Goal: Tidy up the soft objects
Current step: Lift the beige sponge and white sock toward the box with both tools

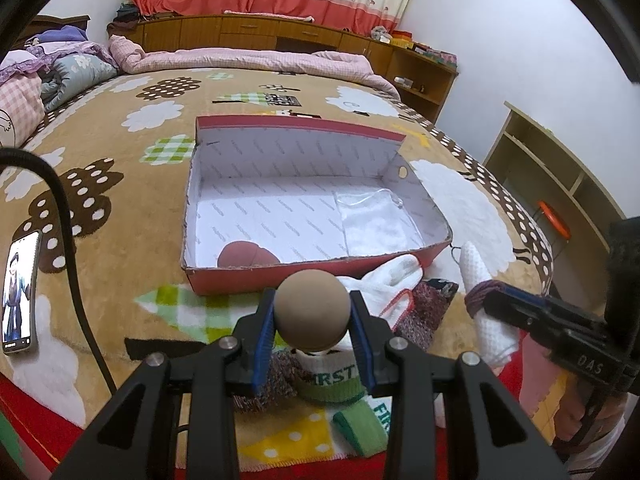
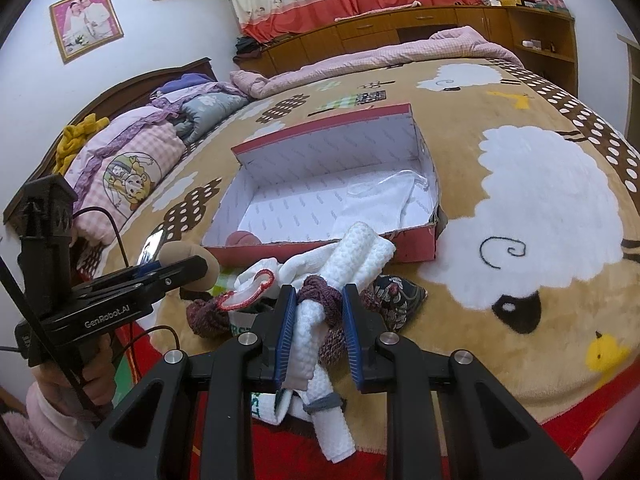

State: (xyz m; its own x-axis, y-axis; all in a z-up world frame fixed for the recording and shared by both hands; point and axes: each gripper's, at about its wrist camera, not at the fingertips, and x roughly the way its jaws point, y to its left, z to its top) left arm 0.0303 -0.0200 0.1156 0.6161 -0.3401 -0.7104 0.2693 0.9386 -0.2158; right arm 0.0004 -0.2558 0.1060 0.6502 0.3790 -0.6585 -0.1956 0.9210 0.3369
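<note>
My left gripper [image 1: 313,312] is shut on a brown soft ball [image 1: 312,310], held just in front of the open red box [image 1: 320,272]. The box holds a red ball [image 1: 246,256] at its near left and a white folded cloth [image 1: 378,224] at its right. My right gripper [image 2: 318,312] is shut on a rolled white waffle towel [image 2: 340,264] tied with a maroon knitted band [image 2: 322,288], above a pile of white gloves [image 2: 260,280], socks and knitted pieces. The left gripper with the ball also shows in the right wrist view [image 2: 192,260].
A phone [image 1: 20,292] lies on the bed at left, with a black cable [image 1: 68,240] beside it. Quilts and pillows [image 2: 132,160] are heaped at the head of the bed. Wooden cabinets [image 1: 280,34] line the far wall. A shelf unit [image 1: 560,184] stands at right.
</note>
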